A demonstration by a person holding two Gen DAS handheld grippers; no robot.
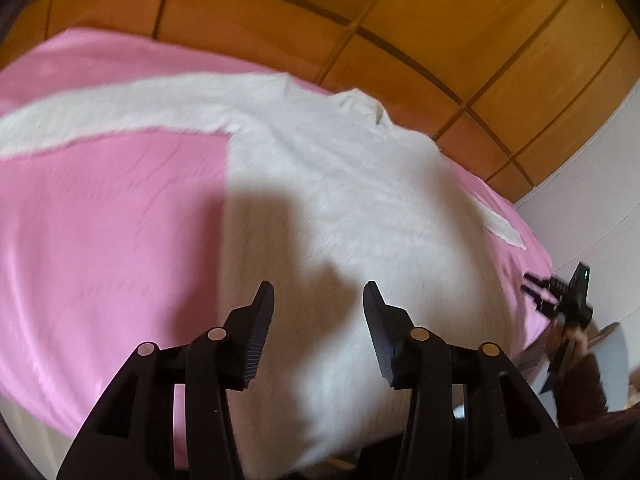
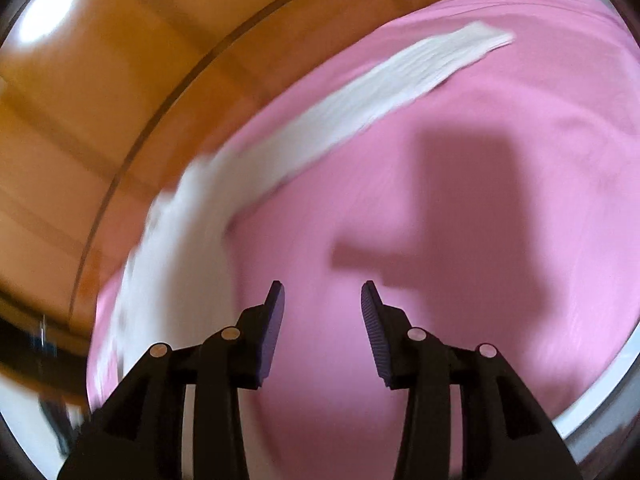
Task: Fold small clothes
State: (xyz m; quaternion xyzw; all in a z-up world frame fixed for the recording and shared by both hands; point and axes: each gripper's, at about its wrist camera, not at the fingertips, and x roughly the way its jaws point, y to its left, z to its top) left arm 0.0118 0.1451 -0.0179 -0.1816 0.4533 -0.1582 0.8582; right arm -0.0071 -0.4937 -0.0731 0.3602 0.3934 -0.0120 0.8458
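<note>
A white long-sleeved garment [image 1: 328,184] lies spread flat on a pink sheet [image 1: 112,216]. One sleeve [image 1: 120,112] stretches out to the left in the left wrist view. My left gripper [image 1: 319,300] is open and empty, hovering above the garment's body. My right gripper [image 2: 323,300] is open and empty above bare pink sheet [image 2: 440,240], with the garment's other sleeve [image 2: 360,92] to its left and ahead. The right gripper also shows at the right edge of the left wrist view [image 1: 532,292]. Both views are blurred by motion.
A wooden panelled wall [image 1: 440,32] rises behind the bed. A white wall [image 1: 592,208] stands to the right. The sheet's right edge [image 1: 536,256] drops off near the person's hand [image 1: 568,344].
</note>
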